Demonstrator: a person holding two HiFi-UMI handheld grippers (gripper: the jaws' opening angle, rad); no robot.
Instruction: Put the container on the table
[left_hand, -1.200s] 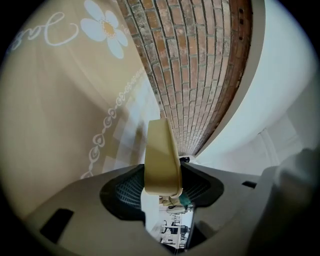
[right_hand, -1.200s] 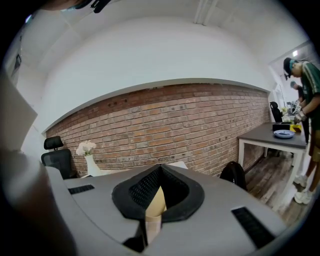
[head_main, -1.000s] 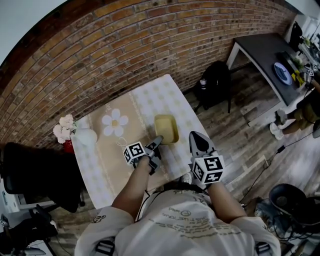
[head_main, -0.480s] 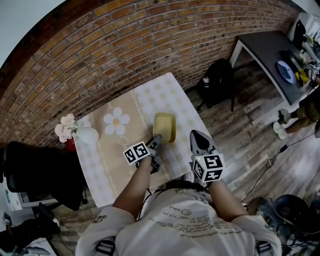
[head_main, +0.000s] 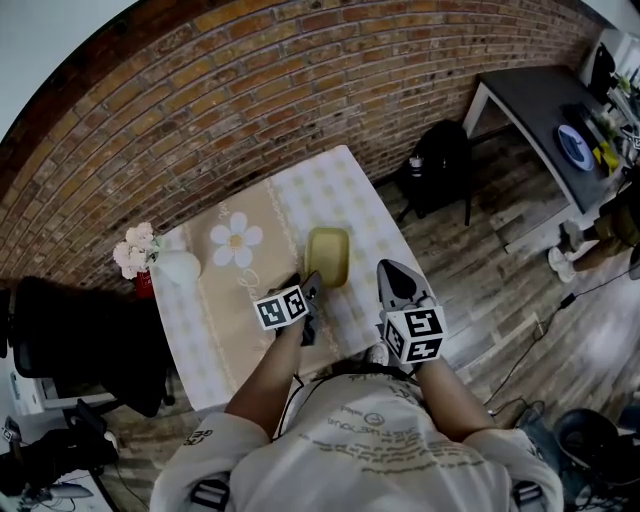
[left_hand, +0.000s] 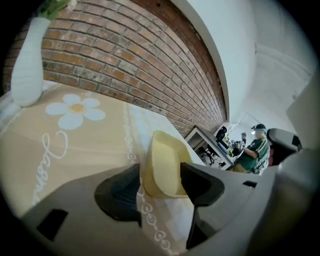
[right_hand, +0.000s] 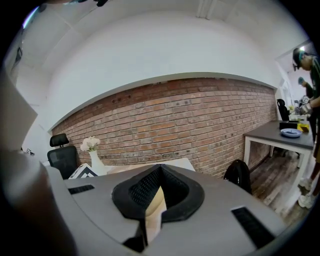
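The left tongs (head_main: 311, 287) have backed off a bit. They hang open at 6 o'clock of the yellow container (head_main: 327, 256), which sits on the tabletop (head_main: 368, 216). The right tongs (head_main: 388, 270) — clenched shut — hang at 4 o'clock.

I see my left gripper (left_hand: 164, 183) w/ jaws apart, the yellow container (left_hand: 167, 159) btwn the tips, lying on the surface (left_hand: 30, 150); contact unclear. White vase (left_hand: 26, 62) stands at the far-left edge, daisy print (left_hand: 75, 108) just beside it.
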